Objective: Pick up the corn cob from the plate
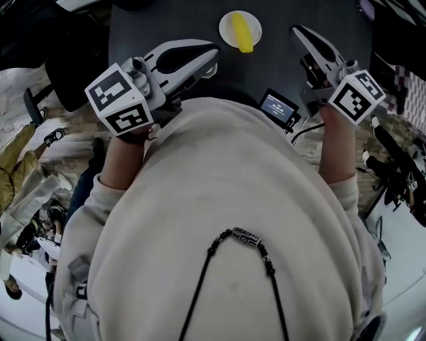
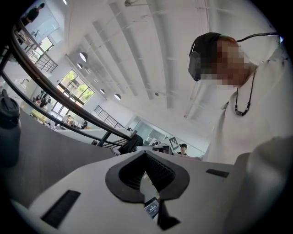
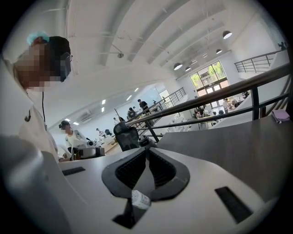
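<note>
In the head view, a yellow corn cob [image 1: 241, 30] lies on a small white plate [image 1: 226, 22] at the far middle of the dark table [image 1: 166, 20]. My left gripper [image 1: 212, 58] hangs over the table's near edge, left of and nearer than the plate, with its tips together and nothing held. To the plate's right, my right gripper [image 1: 297, 30] is shut and empty too, apart from the plate. Neither gripper view shows the corn: the left gripper [image 2: 145, 154] and the right gripper [image 3: 146, 150] each look out level over the table top, jaw tips meeting.
A small lit screen [image 1: 279, 106] sits at the table's near edge between my hands. A dark bottle [image 2: 8, 132] stands on the table at the left in the left gripper view. A black office chair [image 3: 126, 135] and railings lie beyond the table.
</note>
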The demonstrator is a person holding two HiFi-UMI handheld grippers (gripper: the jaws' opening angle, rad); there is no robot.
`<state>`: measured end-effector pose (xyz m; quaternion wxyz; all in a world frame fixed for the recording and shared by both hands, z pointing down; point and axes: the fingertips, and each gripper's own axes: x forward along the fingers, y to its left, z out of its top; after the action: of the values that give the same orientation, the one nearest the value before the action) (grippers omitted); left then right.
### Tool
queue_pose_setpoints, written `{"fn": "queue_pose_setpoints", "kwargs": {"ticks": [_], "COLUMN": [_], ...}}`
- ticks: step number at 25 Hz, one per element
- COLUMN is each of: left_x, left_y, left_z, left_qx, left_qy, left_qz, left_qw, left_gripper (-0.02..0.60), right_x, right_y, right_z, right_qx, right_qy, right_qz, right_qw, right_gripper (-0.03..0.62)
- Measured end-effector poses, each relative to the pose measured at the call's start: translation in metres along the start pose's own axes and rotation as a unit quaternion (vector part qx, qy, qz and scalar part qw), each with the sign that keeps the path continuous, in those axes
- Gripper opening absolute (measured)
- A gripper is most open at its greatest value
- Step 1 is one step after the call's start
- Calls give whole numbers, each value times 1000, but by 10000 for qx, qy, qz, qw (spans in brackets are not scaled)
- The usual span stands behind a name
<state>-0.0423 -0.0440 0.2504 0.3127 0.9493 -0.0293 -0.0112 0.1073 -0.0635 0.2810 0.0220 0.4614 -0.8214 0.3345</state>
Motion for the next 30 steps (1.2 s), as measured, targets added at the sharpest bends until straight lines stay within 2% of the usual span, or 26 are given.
{"fn": "queue_pose_setpoints", "kwargs": {"ticks": [7,22,30], "left_x": [2,-2,-7], "left_y": [8,21,18], "left_z": [2,-11,-17], "left_qx": [-106,-315,-403], "left_qy": [-18,-135,-73], "left_qz": [243,724,984], "left_qw": [9996,9968,9943], "left_gripper": [3,3,3], "right_x": [12,34,49], "right_y": [-12,-39,-61], "right_z": [-3,-21,-36], "right_qx": [32,91,-261], "right_qy": [237,568,844], "right_qz": [133,358,75], "right_qw": [9996,9977,9961], "right_gripper": [23,80,164]}}
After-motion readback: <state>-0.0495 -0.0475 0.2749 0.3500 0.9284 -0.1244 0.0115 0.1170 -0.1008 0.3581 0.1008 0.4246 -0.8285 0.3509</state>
